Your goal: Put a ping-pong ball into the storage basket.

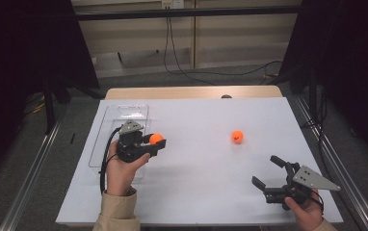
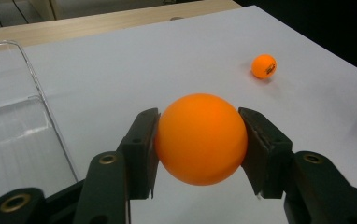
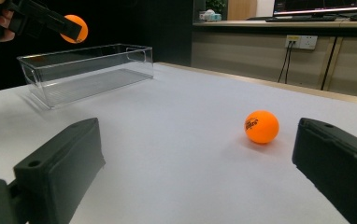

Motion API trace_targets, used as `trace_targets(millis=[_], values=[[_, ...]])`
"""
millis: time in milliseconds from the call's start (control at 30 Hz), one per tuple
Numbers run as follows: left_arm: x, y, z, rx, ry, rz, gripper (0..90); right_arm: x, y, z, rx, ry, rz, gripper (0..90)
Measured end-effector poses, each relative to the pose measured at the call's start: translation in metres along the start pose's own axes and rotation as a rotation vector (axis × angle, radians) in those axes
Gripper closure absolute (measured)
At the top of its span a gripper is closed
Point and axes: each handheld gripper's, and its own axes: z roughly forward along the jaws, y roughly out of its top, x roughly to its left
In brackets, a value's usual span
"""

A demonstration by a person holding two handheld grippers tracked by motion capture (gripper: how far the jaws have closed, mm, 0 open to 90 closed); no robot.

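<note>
The left claw (image 1: 157,142) grasps an orange ping-pong ball (image 1: 156,138) above the table (image 1: 201,192), just beside the right edge of the clear plastic bin (image 1: 106,120), while the right claw (image 1: 268,172) stands released near the front right corner, with open white surface between it and the second orange ball (image 1: 237,136).
</note>
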Motion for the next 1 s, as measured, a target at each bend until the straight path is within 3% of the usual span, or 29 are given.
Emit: trace_targets(millis=[1000], values=[[0.011,-0.001,-0.013,-0.011,0.036,-0.016,50.7,0.0,0.0,0.0,-0.001,-0.001,-0.002,1.5]])
